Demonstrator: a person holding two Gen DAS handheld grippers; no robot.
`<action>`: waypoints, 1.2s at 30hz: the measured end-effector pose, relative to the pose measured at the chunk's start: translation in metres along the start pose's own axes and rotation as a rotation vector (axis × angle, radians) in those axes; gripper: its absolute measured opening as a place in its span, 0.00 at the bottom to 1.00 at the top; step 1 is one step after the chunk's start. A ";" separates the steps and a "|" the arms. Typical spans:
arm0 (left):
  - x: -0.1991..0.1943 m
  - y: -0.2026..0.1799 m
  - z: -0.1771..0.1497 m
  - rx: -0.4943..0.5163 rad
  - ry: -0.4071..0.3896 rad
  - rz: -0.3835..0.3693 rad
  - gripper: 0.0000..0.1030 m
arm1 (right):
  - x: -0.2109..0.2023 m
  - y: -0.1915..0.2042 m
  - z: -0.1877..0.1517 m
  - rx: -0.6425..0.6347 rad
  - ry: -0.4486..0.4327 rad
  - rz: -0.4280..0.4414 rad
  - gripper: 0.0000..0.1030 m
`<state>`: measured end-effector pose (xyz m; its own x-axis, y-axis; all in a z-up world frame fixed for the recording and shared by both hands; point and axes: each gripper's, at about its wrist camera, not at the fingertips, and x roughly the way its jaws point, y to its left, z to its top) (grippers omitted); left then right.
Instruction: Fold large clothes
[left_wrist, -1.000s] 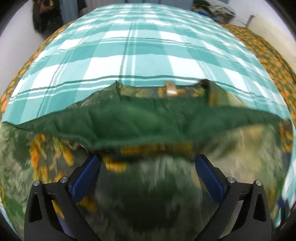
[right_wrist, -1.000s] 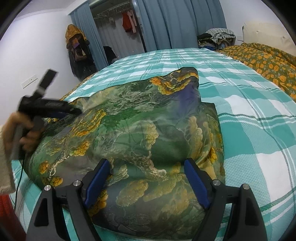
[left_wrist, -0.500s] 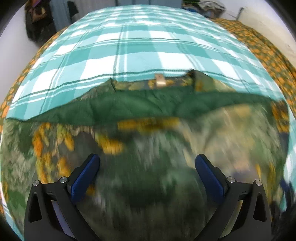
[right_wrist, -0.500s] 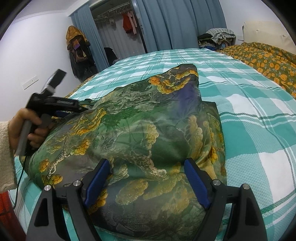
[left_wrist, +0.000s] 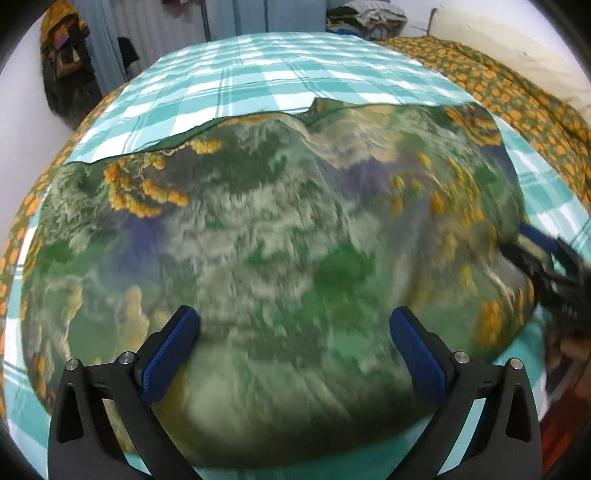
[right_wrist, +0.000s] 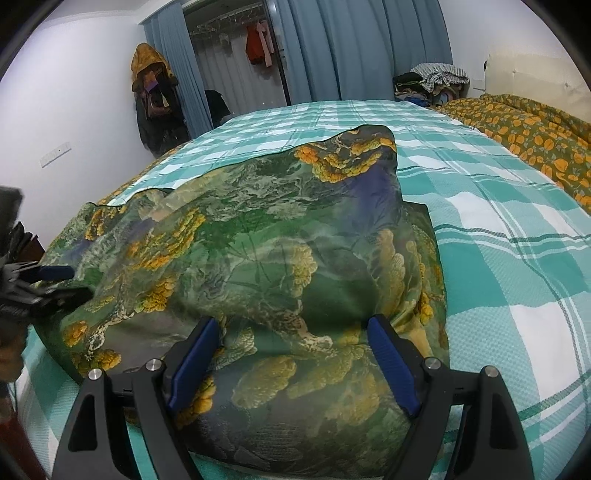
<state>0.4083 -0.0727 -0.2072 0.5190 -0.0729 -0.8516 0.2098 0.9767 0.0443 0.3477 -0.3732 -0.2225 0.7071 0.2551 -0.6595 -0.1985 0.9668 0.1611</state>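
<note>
Surface: a bed (right_wrist: 517, 266) under a teal-and-white checked cover, in a bedroom with white walls. In the right wrist view, a dark coat (right_wrist: 155, 107) hangs at the upper left, blue curtains (right_wrist: 354, 48) flank an open closet at upper centre, a heap of clothes (right_wrist: 432, 81) sits at upper right, and an orange-flowered quilt (right_wrist: 528, 136) runs along the right edge.

Task item: the garment (right_wrist: 266, 258), green with yellow and purple print, lies bunched in a thick folded mass on the near part of the bed, filling the lower centre of both views. Its far edge ends mid-frame; bare checked cover extends beyond it toward the curtains and to its right as far as the quilt.

Left tool (left_wrist: 295, 354): jaws spread wide over the garment (left_wrist: 280, 240), the blue pads (left_wrist: 170, 354) apart with cloth showing between them; nothing is gripped. It also appears at the left edge of the right wrist view (right_wrist: 40, 284), low beside the garment's left side.

Right tool (right_wrist: 291, 362): jaws wide apart, the garment's near bulge sitting between the pads (right_wrist: 391, 365); whether they touch the cloth cannot be told. It shows blurred at the right edge of the left wrist view (left_wrist: 546, 266), at the garment's edge.

View differences: the left wrist view is motion-blurred; it shows a dark green lining edge along the garment's far left border. Only the right view shows the closet interior clearly.
</note>
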 end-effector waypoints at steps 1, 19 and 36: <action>-0.003 -0.003 -0.005 0.015 -0.003 0.007 0.99 | 0.000 0.001 0.000 -0.003 0.000 -0.007 0.82; -0.080 0.004 -0.046 -0.028 -0.112 -0.048 0.99 | -0.089 -0.004 -0.026 0.221 -0.083 -0.132 0.82; -0.010 -0.039 -0.001 0.057 -0.035 -0.059 1.00 | -0.050 -0.071 -0.048 0.628 0.084 0.116 0.82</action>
<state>0.3935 -0.1096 -0.2007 0.5324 -0.1379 -0.8352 0.2872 0.9576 0.0250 0.2934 -0.4556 -0.2363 0.6441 0.3810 -0.6633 0.1828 0.7654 0.6171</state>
